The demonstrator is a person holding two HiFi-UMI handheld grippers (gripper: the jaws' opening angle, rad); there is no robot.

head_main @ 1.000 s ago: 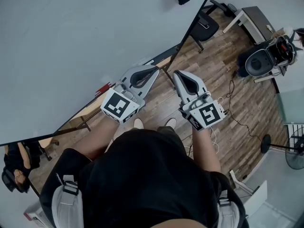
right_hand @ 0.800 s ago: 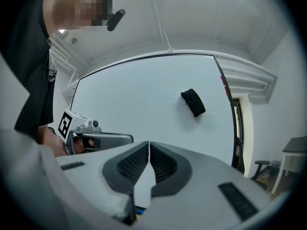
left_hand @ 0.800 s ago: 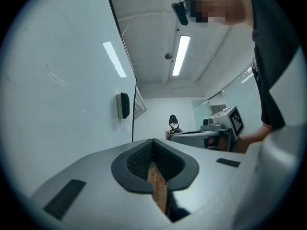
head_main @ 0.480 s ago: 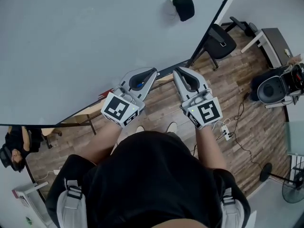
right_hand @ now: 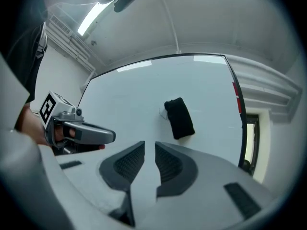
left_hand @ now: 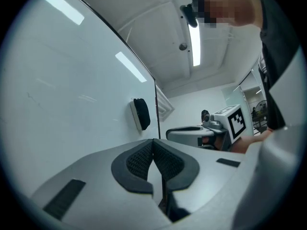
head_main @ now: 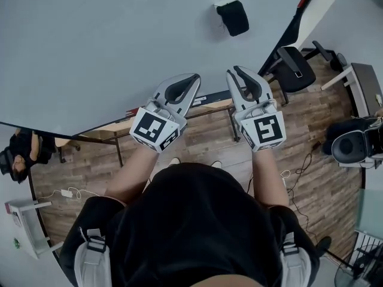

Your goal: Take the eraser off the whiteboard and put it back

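a: how far along is it?
b: barely started, i'd say. the eraser (head_main: pixel 233 17) sits on the whiteboard (head_main: pixel 108 46), toward its right edge, untouched.
a: and the grippers?
b: both point at the board, apart from the eraser. the left gripper (head_main: pixel 194 78) has its jaws pressed together on nothing. the right gripper (head_main: pixel 233 70) shows a narrow gap, its jaws opening, nothing between them.
a: so what's left?
b: everything, by my reading: reach it, grip it, lift it off, then set it back.
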